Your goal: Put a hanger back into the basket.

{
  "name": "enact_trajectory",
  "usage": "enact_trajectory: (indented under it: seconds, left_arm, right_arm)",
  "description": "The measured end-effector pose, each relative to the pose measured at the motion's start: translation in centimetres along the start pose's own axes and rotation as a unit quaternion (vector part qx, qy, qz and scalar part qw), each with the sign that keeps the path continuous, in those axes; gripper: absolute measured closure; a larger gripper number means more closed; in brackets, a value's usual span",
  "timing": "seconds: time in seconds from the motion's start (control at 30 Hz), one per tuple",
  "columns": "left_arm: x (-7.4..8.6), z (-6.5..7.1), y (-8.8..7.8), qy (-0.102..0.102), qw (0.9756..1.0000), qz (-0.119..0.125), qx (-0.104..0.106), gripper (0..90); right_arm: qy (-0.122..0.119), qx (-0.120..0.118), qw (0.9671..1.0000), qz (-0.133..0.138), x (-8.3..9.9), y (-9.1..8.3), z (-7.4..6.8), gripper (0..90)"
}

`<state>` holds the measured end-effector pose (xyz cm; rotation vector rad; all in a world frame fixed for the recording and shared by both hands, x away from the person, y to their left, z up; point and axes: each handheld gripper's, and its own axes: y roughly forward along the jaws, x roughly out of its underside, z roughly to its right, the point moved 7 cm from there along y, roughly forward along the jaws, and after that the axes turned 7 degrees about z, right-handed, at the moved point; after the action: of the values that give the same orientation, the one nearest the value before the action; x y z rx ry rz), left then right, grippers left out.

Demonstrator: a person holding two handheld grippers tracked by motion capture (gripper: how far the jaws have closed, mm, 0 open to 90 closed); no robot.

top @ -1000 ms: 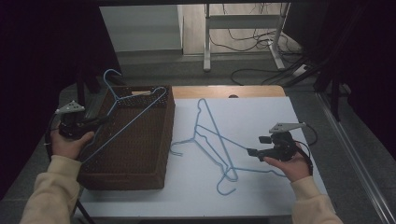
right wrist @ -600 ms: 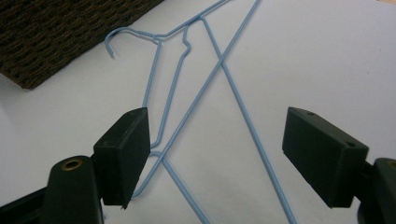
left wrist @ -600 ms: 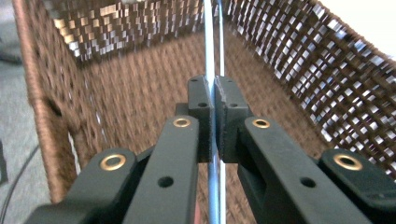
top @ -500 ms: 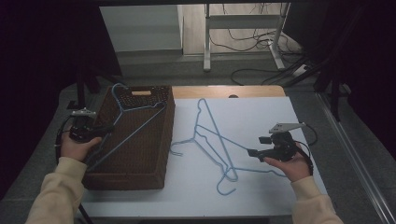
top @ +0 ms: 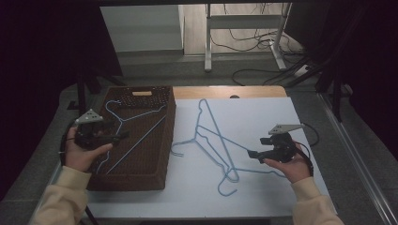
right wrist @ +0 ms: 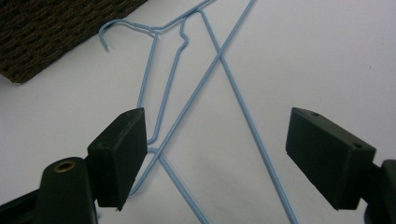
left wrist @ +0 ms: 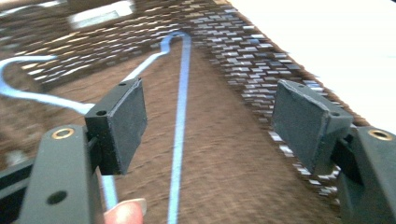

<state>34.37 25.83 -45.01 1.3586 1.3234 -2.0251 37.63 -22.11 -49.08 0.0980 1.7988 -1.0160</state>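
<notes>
At 9 o'clock on the table, the left gripper [top: 123, 136] hovers over a brown woven basket [top: 162, 145]. Its jaws have just been opening and now stand wide, gripping nothing; 1 blue wire hanger [top: 133, 123] lies flat inside the basket, its long bar running between the jaws in the left gripper view without touching them. At the center, on the white table [top: 263, 108], 2 more hangers [top: 211, 140] lie crossed. At 4 o'clock the right gripper [top: 252, 153] rests with jaws wide apart above those wires, holding nothing.
</notes>
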Motion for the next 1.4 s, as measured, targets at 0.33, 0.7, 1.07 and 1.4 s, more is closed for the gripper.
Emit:
enact_trajectory:
  seconds: [0.33,0.7,1.07,1.4]
  left_arm:
    - [-0.2,7.3,2.0,0.032,0.9961,-0.003,0.082,24.9]
    - [0.5,9.9,3.9,0.041,0.9940,-0.023,0.098,23.5]
    - [0.2,9.8,3.6,0.040,0.9943,-0.018,0.097,23.4]
    - [0.0,10.1,3.7,0.040,0.9935,-0.016,0.105,23.6]
  right_arm:
    - [-0.002,-0.002,1.0000,0.000,0.0,0.2,-0.2,20.5]
    - [-0.013,-0.007,0.9998,-0.010,0.3,0.9,-0.6,20.5]
    - [-0.019,-0.003,0.9997,-0.015,0.5,0.9,-1.0,20.9]
    - [-0.023,0.005,0.9993,-0.028,1.1,1.3,-1.0,22.6]
